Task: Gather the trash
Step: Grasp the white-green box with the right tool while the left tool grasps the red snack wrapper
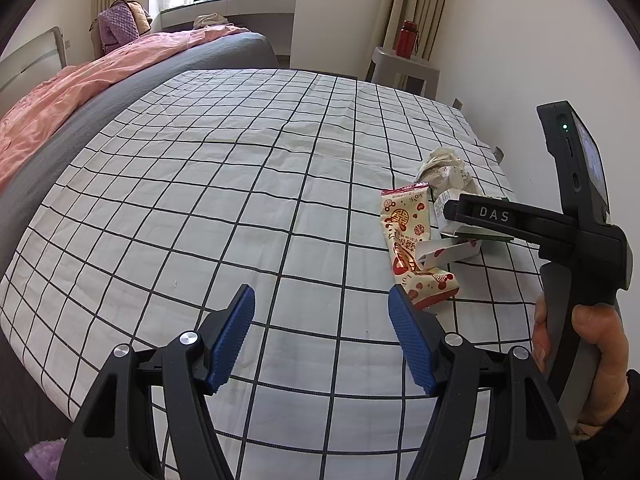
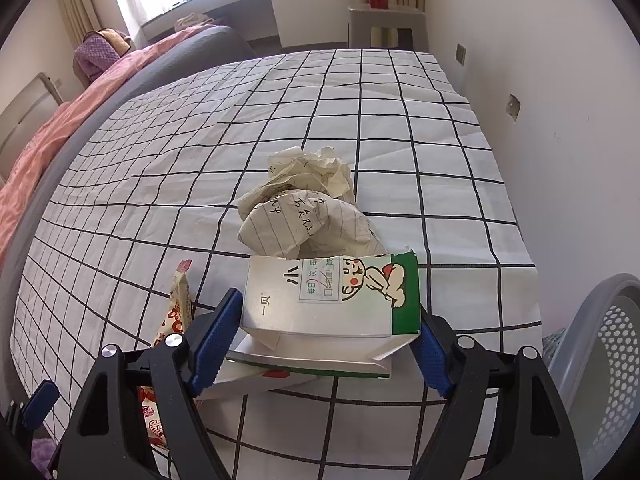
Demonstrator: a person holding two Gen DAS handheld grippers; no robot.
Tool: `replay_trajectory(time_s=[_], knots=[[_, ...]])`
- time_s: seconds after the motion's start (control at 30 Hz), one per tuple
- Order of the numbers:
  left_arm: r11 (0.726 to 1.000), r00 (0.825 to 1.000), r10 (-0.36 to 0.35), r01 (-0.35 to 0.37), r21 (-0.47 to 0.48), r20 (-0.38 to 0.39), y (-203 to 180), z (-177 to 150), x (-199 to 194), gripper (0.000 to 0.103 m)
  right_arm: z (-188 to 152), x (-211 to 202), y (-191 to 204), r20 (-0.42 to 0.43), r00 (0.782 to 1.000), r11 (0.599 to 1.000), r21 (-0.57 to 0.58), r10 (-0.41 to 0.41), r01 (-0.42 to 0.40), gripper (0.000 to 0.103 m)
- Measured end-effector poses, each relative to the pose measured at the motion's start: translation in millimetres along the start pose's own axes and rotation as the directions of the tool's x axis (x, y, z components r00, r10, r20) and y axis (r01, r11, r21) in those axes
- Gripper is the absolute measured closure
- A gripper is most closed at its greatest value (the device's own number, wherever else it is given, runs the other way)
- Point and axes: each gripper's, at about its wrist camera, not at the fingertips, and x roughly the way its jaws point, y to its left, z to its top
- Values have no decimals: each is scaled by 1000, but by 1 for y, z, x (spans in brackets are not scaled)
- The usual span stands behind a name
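2 blue pads of my right gripper [image 2: 320, 336] pinch the torn carton [image 2: 332, 300] across its long axis, just in front of the crumpled paper [image 2: 308, 204]; my left gripper [image 1: 320, 336] hangs spread, farther from that paper

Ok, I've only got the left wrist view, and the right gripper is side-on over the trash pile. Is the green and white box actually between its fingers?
Observer: Yes. In the right wrist view the green and white box sits across the right gripper, with the blue pads against its two ends.
Operator: And is there anywhere to drop it? I see no bin.
Observer: A grey perforated basket stands just off the edge of the checked cloth, at the right of that view.
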Motion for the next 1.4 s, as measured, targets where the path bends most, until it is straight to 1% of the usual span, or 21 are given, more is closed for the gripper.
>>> replay_trajectory(time_s=[0.27,0.37,0.5,0.7,0.93,1.13,1.37,1.4], knots=[[1000,1000,-9,9,23,-3,-9,-2,2,37,-11,-41,-27,57,997,996,79,46,-50,26],[999,1000,-19,19,41,-8,-16,-2,3,37,-16,-57,-37,77,996,995,84,53,-59,26],[996,997,-73,75,47,-40,-25,-1,4,37,-20,-74,-45,103,993,995,77,58,-66,26],[995,996,-73,76,69,-56,-39,7,7,37,-19,-87,-56,129,987,991,80,100,-110,26],[993,993,-54,65,103,-109,-55,18,27,37,-15,-98,-62,144,978,983,80,150,-162,26],[989,991,-15,35,146,-134,-65,27,51,37,-11,-104,-67,159,972,979,86,172,-187,26],[989,986,11,14,149,-164,-65,22,71,37,-11,-104,-71,155,972,977,91,179,-194,26],[988,987,13,11,152,-158,-64,22,71,37,-11,-104,-71,155,972,977,91,179,-195,26]])
